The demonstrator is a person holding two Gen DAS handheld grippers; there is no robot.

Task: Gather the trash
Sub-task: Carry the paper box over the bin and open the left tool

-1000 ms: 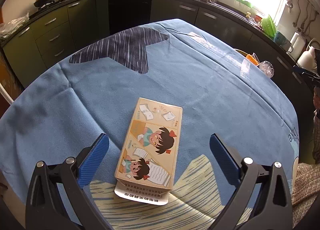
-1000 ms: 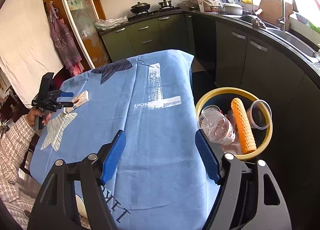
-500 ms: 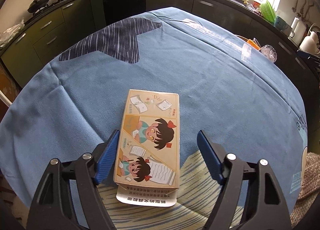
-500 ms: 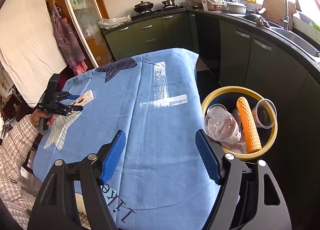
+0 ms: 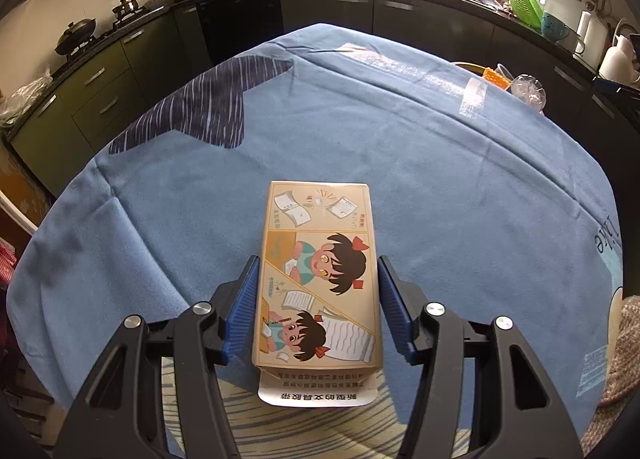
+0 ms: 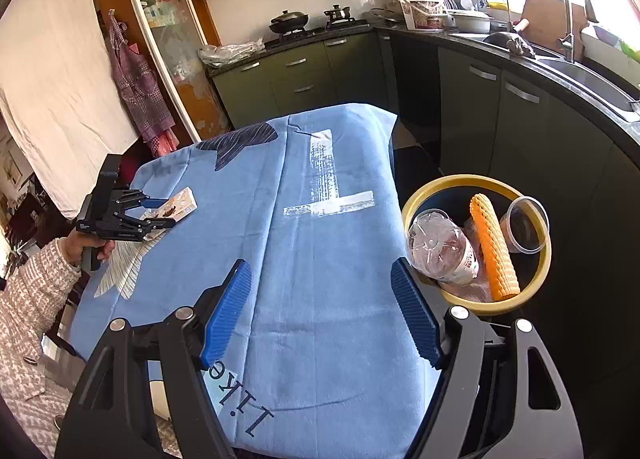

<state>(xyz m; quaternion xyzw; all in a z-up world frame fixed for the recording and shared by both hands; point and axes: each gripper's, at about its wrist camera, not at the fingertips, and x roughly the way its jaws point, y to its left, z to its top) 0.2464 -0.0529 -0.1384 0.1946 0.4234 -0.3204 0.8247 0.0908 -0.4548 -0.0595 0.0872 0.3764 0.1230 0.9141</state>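
At lower centre of the left wrist view, the carton (image 5: 318,279) on the blue cloth (image 5: 460,187) is bracketed by the just-closing left gripper (image 5: 318,301), pads at its sides, while the right gripper (image 6: 322,309) is spread empty; thin walls could be crushed and slip.

A tan cartoon-printed carton (image 5: 318,279) lies flat on the blue-clothed bench (image 5: 440,179), its white end flap open.
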